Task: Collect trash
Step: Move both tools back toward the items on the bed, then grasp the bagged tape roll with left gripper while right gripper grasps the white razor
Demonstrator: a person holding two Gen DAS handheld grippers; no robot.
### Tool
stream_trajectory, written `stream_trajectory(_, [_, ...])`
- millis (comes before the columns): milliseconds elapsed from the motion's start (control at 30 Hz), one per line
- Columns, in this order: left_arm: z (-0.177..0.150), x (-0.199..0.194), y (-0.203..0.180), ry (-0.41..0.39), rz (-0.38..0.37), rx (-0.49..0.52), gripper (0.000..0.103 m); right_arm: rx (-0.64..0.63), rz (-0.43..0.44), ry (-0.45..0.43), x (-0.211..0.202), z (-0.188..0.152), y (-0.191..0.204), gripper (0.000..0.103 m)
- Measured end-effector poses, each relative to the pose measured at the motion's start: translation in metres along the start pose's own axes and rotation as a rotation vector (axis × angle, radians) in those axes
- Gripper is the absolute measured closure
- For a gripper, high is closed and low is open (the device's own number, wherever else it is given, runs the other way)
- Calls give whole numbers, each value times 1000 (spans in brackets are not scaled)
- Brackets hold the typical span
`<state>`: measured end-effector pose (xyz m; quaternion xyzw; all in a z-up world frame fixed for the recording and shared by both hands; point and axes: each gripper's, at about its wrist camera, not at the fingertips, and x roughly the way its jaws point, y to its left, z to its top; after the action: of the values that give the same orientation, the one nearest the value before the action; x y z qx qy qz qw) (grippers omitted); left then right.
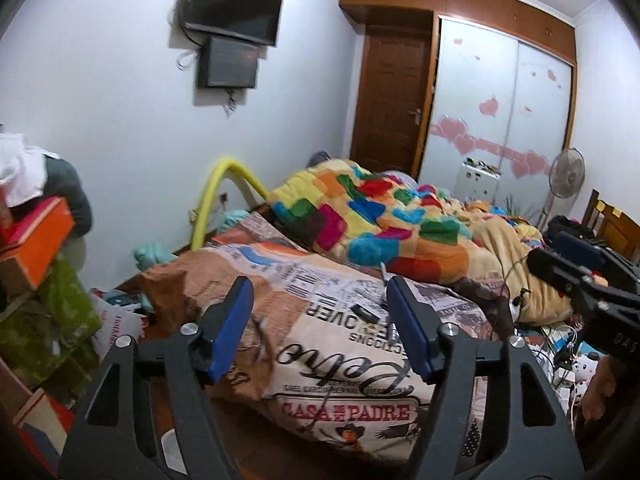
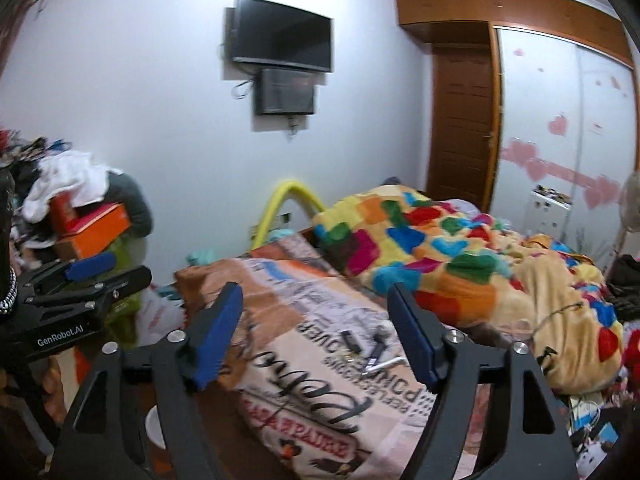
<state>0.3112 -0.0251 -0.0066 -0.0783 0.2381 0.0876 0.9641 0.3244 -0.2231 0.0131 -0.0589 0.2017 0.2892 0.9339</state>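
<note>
I am above a cluttered bed. My left gripper is open and empty over a printed newspaper-pattern duvet. My right gripper is open and empty over the same duvet. A few small dark and metallic bits lie on the duvet just beyond my left fingertips; they also show in the right wrist view. The right gripper's body shows at the right edge of the left wrist view. The left gripper's body shows at the left edge of the right wrist view.
A colourful patchwork blanket is heaped on the far bed. Orange boxes and clothes pile up at the left. Cables and small items litter the right side. A white cup-like rim sits low at the left. A fan stands by the wardrobe.
</note>
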Motion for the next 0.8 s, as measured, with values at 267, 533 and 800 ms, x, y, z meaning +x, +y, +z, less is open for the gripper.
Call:
stream_trajectory(267, [-7, 87, -27, 110, -30, 39, 35, 63, -113, 73, 40, -17, -59, 31])
stream_trajectory(533, [-27, 176, -39, 210, -47, 32, 35, 152, -156, 220, 94, -49, -107, 31])
stream_trajectory(800, [-54, 249, -45, 291, -46, 33, 35, 303, -90, 397, 165, -96, -138, 31])
